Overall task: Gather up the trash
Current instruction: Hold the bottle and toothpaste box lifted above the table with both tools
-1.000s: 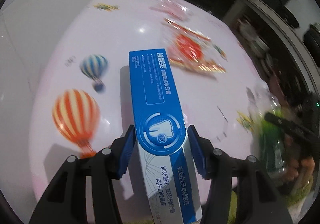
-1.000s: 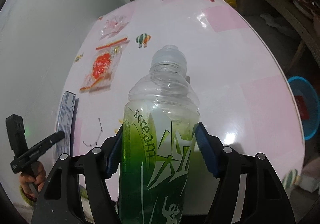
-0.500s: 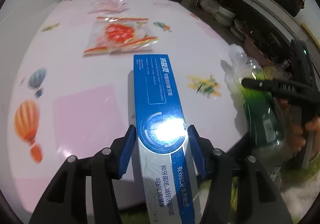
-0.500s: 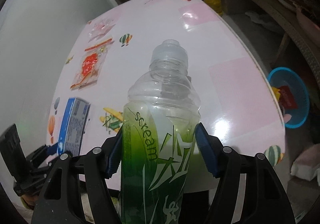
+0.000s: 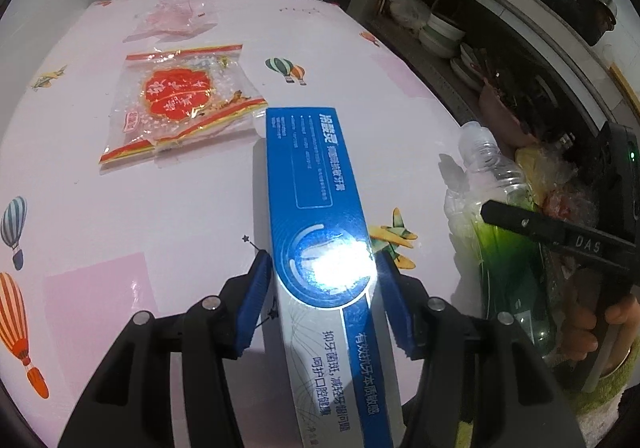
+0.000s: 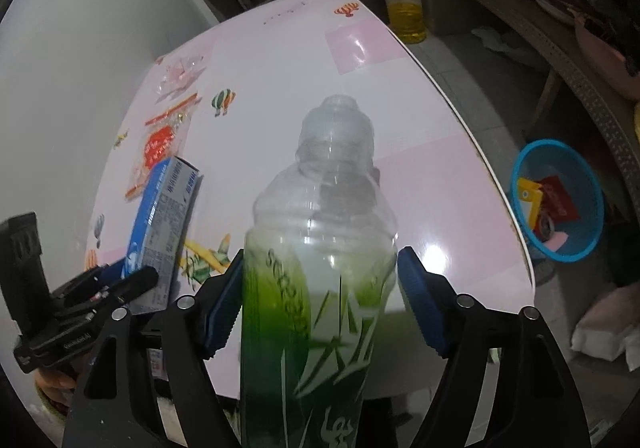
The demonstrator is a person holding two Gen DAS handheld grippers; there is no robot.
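Clamping the long blue toothpaste carton (image 5: 320, 232), the left gripper (image 5: 324, 288) hangs over the pink table (image 5: 160, 208). The right gripper (image 6: 320, 288) has just been opening, its jaws now slack around the clear green-labelled plastic bottle (image 6: 320, 268); a blue basket (image 6: 560, 200) sits at three o'clock.

Left gripper (image 5: 323, 254): pitched steeply downward, both blue pads pressed against the sides of the toothpaste box (image 5: 320, 216), grip firm. In the right wrist view it sits at 8 o'clock, with the left hand (image 6: 52, 380) partly seen beneath it.

Right gripper (image 6: 321, 251): also pitched downward. Jaws have just been opening, with the bottle (image 6: 320, 268) between them and a slight gap at the right pad. Right hand (image 5: 616, 320) shows at 4 o'clock in the left wrist view.
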